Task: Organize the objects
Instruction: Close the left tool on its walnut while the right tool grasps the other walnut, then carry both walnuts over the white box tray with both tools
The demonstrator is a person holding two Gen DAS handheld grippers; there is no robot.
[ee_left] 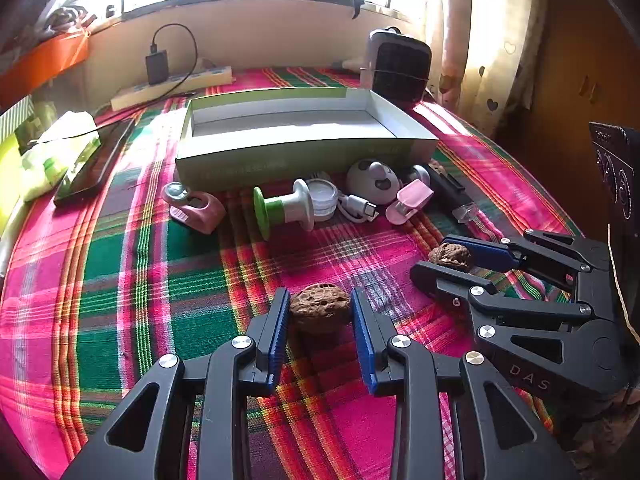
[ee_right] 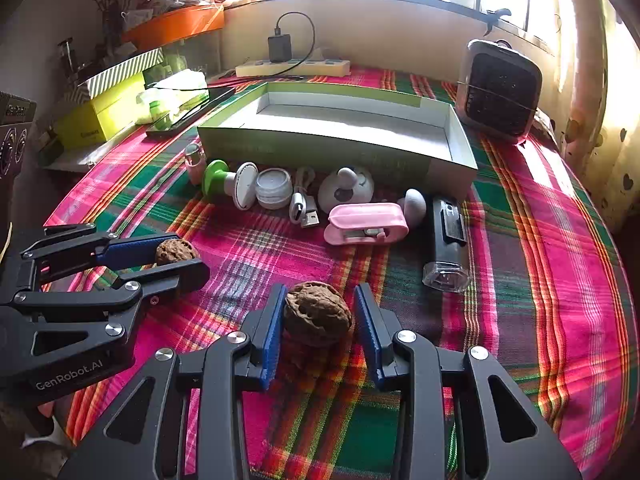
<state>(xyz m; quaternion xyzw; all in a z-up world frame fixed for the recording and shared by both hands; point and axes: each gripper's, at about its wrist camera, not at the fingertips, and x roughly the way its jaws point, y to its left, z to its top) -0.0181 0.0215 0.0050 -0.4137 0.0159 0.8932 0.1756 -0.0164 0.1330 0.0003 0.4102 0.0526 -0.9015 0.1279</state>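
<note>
Two brown walnuts lie on the plaid cloth. My left gripper straddles one walnut; its blue pads touch or nearly touch both sides. My right gripper straddles the other walnut; the left pad touches it and a small gap shows at the right pad. Each gripper shows in the other view: the right gripper around its walnut, the left gripper around its walnut. An open empty green-and-white box stands behind a row of small items.
In front of the box lie a pink hole punch, a green-and-white spool, a white jar, a USB cable, a round white gadget, a pink clip and a black torch. A phone, a power strip and a small heater stand farther back.
</note>
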